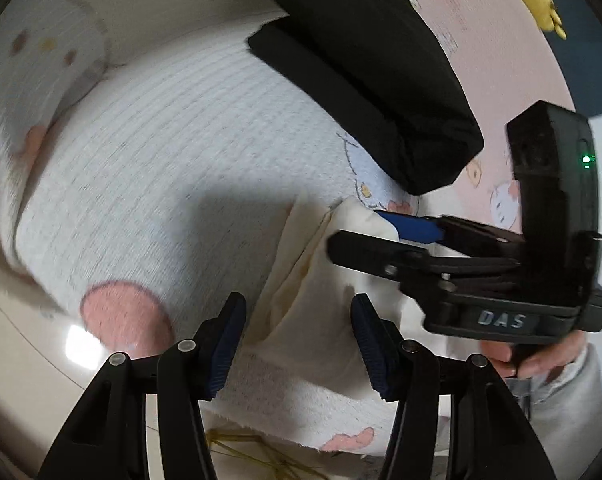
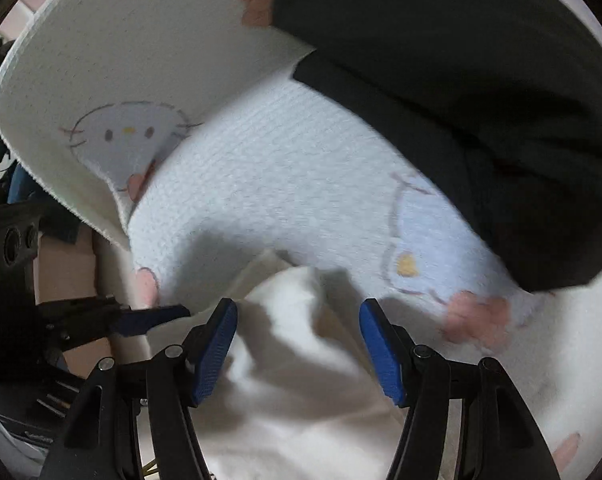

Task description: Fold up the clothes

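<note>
The left gripper (image 1: 299, 344) points forward over a cream garment (image 1: 301, 280), its blue-padded fingers (image 1: 225, 356) spread wide with the cloth lying between them, gripping nothing. In the left wrist view the right gripper (image 1: 365, 226) reaches in from 3 o'clock, level and turned on its side, held by a hand (image 1: 521, 360) in a grey sleeve (image 1: 561, 400) at 4 o'clock. Its fingers look nearly together in that view, one blue pad (image 1: 413, 228) showing against the cream fabric. The right wrist view settles it: that gripper's fingers (image 2: 217, 352) stand wide apart over a rumpled fold of the cream garment (image 2: 293, 360), released and not pinching it. The left gripper's tip (image 2: 153, 318) enters that view from 9 o'clock, beside the garment's edge. The cream garment lies on a white waffle-textured blanket (image 1: 173, 160) printed with pink shapes and cartoon faces. A folded black garment (image 1: 365, 76) rests on the blanket toward 1 o'clock, well apart from both grippers. A yellow toy (image 1: 535, 0) sits at the far 1 o'clock edge.
</note>
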### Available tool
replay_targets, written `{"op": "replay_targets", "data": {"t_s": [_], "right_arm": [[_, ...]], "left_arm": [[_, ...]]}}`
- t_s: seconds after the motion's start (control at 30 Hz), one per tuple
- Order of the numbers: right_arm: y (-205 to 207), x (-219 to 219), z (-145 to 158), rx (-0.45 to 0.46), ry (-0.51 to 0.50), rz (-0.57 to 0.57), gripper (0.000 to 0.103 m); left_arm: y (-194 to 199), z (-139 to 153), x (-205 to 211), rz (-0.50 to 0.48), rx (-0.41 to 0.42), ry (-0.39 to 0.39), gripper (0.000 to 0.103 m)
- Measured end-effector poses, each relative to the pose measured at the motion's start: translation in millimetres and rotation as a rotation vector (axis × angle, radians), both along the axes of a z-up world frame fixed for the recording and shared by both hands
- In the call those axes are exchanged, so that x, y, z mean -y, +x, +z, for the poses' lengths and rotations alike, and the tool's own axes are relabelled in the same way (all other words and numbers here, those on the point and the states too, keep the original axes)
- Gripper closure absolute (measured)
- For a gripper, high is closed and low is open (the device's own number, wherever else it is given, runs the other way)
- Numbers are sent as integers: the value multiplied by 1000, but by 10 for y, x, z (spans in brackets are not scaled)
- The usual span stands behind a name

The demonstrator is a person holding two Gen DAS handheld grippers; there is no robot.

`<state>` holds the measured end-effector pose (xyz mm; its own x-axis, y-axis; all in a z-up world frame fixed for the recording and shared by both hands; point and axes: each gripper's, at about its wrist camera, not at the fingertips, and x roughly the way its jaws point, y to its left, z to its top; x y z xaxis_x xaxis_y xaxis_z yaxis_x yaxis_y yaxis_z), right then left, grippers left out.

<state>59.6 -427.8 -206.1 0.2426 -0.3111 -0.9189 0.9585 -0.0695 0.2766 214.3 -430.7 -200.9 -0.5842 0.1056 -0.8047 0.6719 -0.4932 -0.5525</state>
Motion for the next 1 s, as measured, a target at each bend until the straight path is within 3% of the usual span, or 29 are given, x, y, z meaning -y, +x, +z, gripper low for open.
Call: {"op": "replay_targets", "data": {"t_s": [0.03, 0.13, 0.17, 0.43, 0.53, 0.83, 1.0], "right_arm": [[32, 20, -10, -6, 1, 7, 65], [129, 78, -39, -25, 6, 27, 93], [159, 95, -45, -30, 7, 33, 94], [189, 123, 78, -17, -12, -2, 96], [238, 130, 96, -8, -30, -2, 97], [436, 271, -93, -91, 0, 14, 96], [401, 310, -62, -74, 14, -22, 92]], "left_arm": [[22, -1, -5, 5, -2, 7, 56], [71, -9, -24, 12, 0, 0, 63], [78, 3, -42, 12, 1, -9, 65], [151, 147, -154, 25, 35, -82, 82], [194, 151, -191, 6, 65, -112, 83], [360, 9, -178, 24, 78, -49, 82], [385, 22, -175, 38, 83, -42, 82]]}}
